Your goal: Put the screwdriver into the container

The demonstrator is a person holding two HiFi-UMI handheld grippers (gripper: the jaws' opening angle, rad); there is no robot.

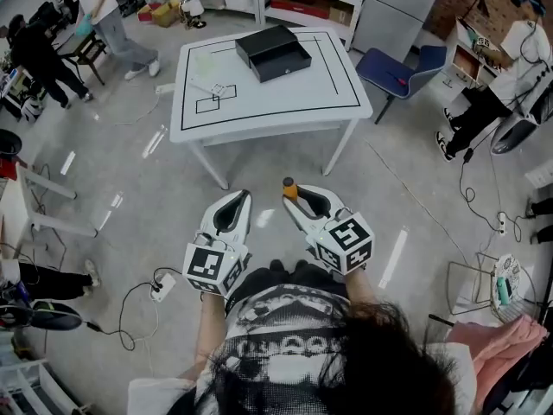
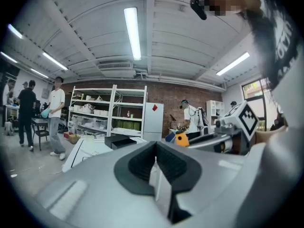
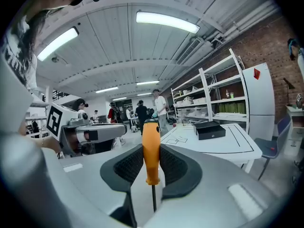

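An orange-handled screwdriver (image 3: 151, 144) stands upright between the pads of my right gripper (image 3: 151, 161), which is shut on its handle; the thin metal shaft points down toward the camera. From the head view, the handle's tip (image 1: 289, 186) pokes out past the right gripper (image 1: 302, 201). My left gripper (image 1: 233, 204) is held beside it, jaws shut with nothing in them (image 2: 155, 152). The container is a black open box (image 1: 273, 52) on the white table (image 1: 337, 93), well ahead of both grippers. The same box shows small and far in the gripper views (image 3: 209, 129) (image 2: 121, 140).
Both grippers hang over bare grey floor, close to the person's body and short of the table's front edge. A blue chair (image 1: 402, 66) stands right of the table. Cables (image 1: 138, 296) trail on the floor at left. People stand and sit around the room's edges.
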